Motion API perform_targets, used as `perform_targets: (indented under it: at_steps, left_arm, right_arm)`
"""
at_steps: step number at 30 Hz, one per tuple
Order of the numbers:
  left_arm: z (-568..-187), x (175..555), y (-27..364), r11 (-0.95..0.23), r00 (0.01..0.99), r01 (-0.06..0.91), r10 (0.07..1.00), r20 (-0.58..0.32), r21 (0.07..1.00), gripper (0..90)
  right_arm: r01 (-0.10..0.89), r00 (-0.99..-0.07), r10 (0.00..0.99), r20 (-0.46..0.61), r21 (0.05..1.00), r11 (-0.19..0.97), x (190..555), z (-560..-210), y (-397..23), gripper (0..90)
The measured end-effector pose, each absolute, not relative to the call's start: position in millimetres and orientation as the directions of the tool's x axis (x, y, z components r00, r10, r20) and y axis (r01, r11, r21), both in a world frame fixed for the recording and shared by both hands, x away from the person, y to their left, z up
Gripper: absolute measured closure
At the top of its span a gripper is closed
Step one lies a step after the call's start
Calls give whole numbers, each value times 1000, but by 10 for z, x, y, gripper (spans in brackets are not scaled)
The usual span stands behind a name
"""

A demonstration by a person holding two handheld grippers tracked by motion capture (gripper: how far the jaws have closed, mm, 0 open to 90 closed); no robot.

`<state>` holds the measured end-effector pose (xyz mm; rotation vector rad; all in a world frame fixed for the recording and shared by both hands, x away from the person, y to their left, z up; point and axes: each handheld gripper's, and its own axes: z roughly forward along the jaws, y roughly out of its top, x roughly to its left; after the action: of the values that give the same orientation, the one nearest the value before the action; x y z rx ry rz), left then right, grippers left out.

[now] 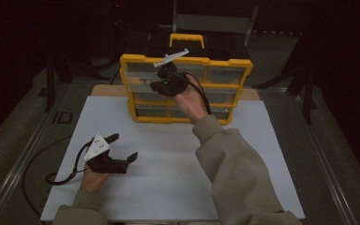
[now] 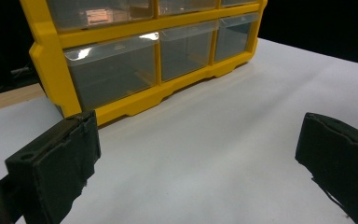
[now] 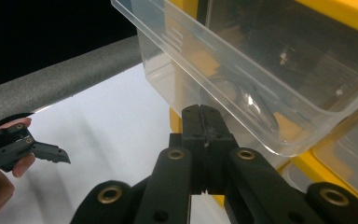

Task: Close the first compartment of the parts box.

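A yellow organizer [image 1: 225, 63] with several clear drawers stands at the far edge of the white sheet [image 1: 168, 159]. My right gripper [image 1: 155, 80] is at its upper left drawer [image 1: 138, 70]. In the right gripper view that drawer [image 3: 242, 70] is pulled partway out, with small parts lying inside. My right gripper [image 3: 204, 119] is shut, its tips against the drawer's lower front edge. Whether it pinches a lip I cannot tell. My left gripper [image 1: 124, 146] rests open over the sheet at the near left, nothing between its fingers. In its own view, my left gripper [image 2: 198, 154] faces the organizer [image 2: 144, 100].
A yellow carrying handle [image 1: 186, 40] tops the organizer. A black cable [image 1: 61, 176] loops off the sheet's left edge. A grey padded rail [image 3: 65, 79] runs along the table's side. The room around the table is dark, with a chair frame [image 1: 213, 21] behind.
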<state>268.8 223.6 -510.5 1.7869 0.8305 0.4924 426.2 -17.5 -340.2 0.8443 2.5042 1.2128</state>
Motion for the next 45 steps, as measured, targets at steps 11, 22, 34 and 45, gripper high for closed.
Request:
perform_targets:
  at_steps: [11,22,34,45]
  left_arm:
    - [-5107,2690,2236,-205,674,304,737,-57,930,8]
    - [-5111,2691,2232,-208,675,305,735,-57,930,8]
    - [-5112,2690,2231,-208,676,305,735,-57,929,8]
    - [-5112,2689,2232,-209,675,304,735,-56,929,8]
  right_arm:
    - [404,-798,601,44,780,479,4285,-3407,-183,900]
    - [410,-792,609,50,783,469,4305,-3413,-184,900]
    - [416,-783,619,56,787,456,4316,-3425,-188,900]
    - [421,-776,628,61,791,444,4342,-3441,-193,900]
